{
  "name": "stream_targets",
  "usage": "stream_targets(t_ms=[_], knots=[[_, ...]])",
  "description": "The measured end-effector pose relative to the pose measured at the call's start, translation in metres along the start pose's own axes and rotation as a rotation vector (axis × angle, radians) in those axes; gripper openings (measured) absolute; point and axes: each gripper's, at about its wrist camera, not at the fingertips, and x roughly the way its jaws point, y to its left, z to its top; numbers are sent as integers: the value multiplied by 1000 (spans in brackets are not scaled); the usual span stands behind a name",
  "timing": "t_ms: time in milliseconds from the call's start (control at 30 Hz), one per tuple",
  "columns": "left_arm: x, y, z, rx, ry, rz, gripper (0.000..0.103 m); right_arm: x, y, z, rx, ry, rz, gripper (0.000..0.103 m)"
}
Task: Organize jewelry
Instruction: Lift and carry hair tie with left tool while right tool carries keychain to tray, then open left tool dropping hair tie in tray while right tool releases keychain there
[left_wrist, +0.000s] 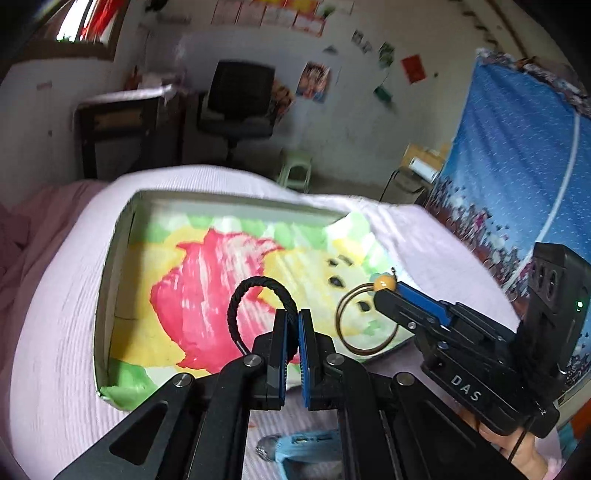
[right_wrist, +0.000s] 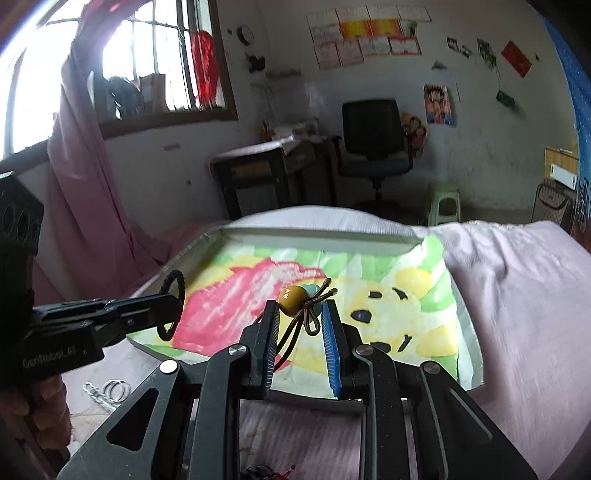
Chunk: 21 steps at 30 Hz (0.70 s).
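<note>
Between the blue pads of the left gripper, a black braided cord bracelet is being pinched, the jaws closed tight on it; its woven loop is arching up and to the left of the fingertips. Just right of it, the right gripper is clamping a thin brown cord loop topped with a round amber bead. Both pieces are hanging over the tray ahead of the grippers, a shallow pale-walled tray lined with a cloth showing a pink shape on yellow and green. Below the left gripper, close to the camera, a light blue object is lying on the bed, too blurred to name.

From the right wrist, the right gripper is showing its jaws partly apart with the amber bead sitting between the fingertips, a small teal bead behind it, and the brown cord tied in a bow with two metal-tipped ends. This knot is hidden in the left view. To the left, the left gripper is holding the black bracelet edge-on over the tray's near corner. Below that gripper, silver rings and a chain are lying on the bed, seen only here. Beyond the tray, a black office chair is standing by the wall.
</note>
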Motion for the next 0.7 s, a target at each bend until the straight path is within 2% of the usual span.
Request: stream_targets(t_ms=[200, 367, 400, 433, 467, 700], knots=[[18, 6, -3, -31, 93, 22, 6, 21, -12, -7, 51, 74, -5, 21], [20, 6, -9, -34, 110, 27, 7, 25, -17, -9, 57, 114, -2, 22], [19, 6, -10, -36, 109, 28, 7, 26, -17, -9, 56, 119, -4, 28], [17, 7, -11, -40, 107, 27, 9, 25, -18, -9, 58, 120, -3, 40], [16, 8, -11, -43, 104, 25, 12, 24, -19, -10, 63, 113, -1, 44], [-13, 10, -17, -63, 11, 26, 18, -2, -21, -8, 43, 45, -12, 47]])
